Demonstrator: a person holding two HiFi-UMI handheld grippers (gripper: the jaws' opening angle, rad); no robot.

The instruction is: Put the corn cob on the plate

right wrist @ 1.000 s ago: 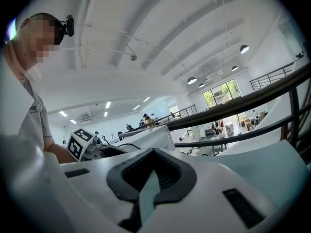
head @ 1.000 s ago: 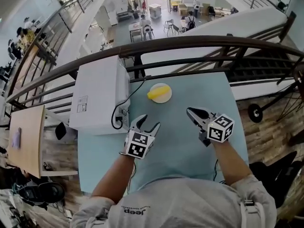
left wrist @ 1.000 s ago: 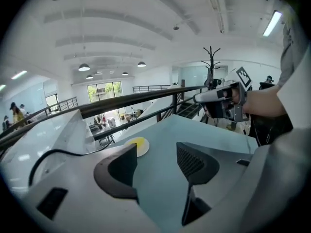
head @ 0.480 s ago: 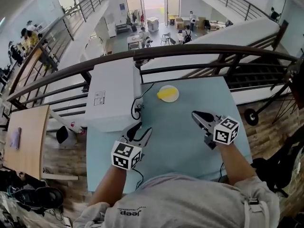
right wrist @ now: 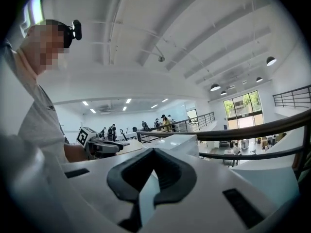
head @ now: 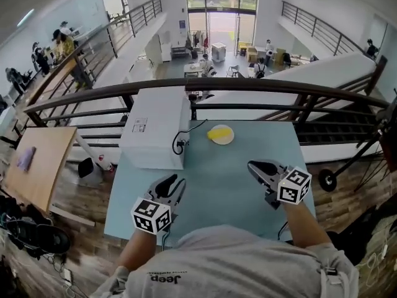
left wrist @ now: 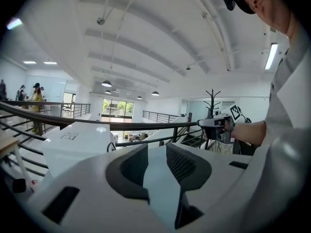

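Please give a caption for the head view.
Corn cob on the plate; left tool and right tool hover empty above table.

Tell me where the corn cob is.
In the head view, the corn cob lies on the plate near the far edge of the table, right of the white box.

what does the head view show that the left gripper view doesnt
Only the head view: the corn cob lying on the plate. Only the left gripper view: the ceiling with its lamps. Both: the white box, the railing and the right tool.
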